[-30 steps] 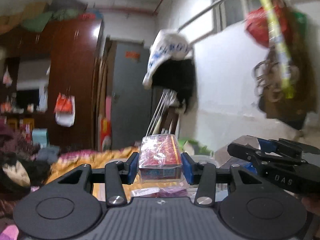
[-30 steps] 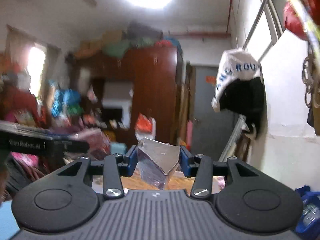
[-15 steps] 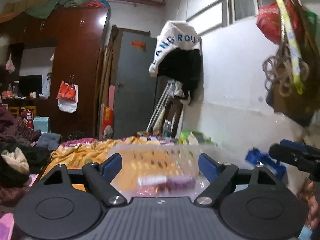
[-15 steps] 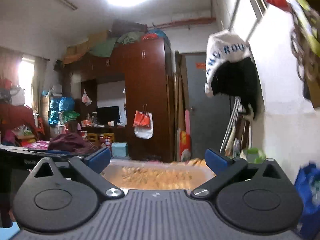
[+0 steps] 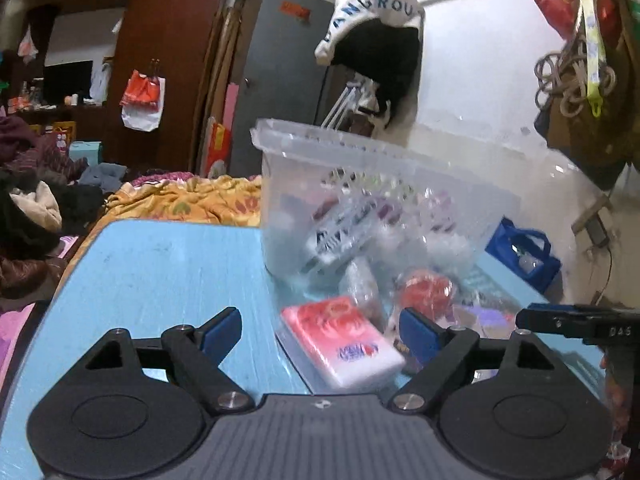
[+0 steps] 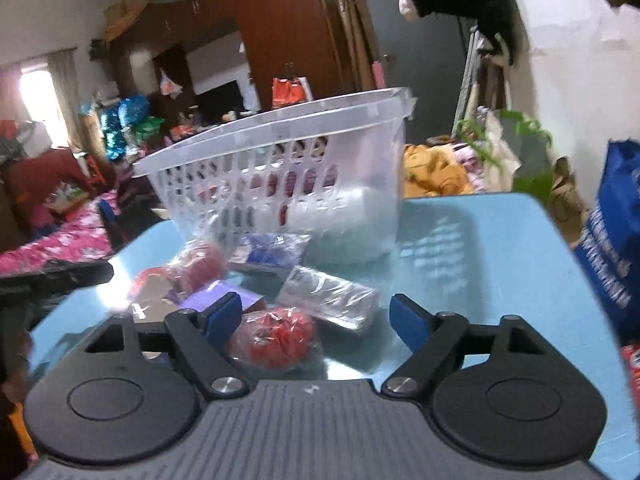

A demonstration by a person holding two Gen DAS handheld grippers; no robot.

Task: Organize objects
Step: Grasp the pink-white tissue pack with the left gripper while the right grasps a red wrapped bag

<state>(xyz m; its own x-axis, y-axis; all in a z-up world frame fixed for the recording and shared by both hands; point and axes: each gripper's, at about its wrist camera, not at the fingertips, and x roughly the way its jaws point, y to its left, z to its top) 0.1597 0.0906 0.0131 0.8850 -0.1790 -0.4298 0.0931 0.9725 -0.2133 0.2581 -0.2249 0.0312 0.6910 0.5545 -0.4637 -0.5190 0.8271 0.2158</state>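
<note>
Left gripper (image 5: 320, 330): my fingers are spread wide, holding nothing. A pink-and-white packet (image 5: 342, 342) lies on the blue surface (image 5: 160, 264) between them. Right gripper (image 6: 316, 316): fingers also wide apart and empty, with a red wrapped item (image 6: 276, 340) by the left finger and a clear-wrapped silvery pack (image 6: 330, 300) just past it.

More wrapped bits sit loose beyond, then the clear plastic basket (image 6: 280, 152), with some items already inside.

Risks, my read:
- Slick wrap; a shallow pinch could let the packet squirt out.
- Items lie touching, so closing may snag a neighbour.
- The other gripper is close at the frame edge; arms could clash.
- The basket looks light and could get shoved.

Readable text: "ANGROU" on the hanging white cloth (image 5: 372, 4) and "DAS" on the other gripper's body. The packet print is too blurred.
</note>
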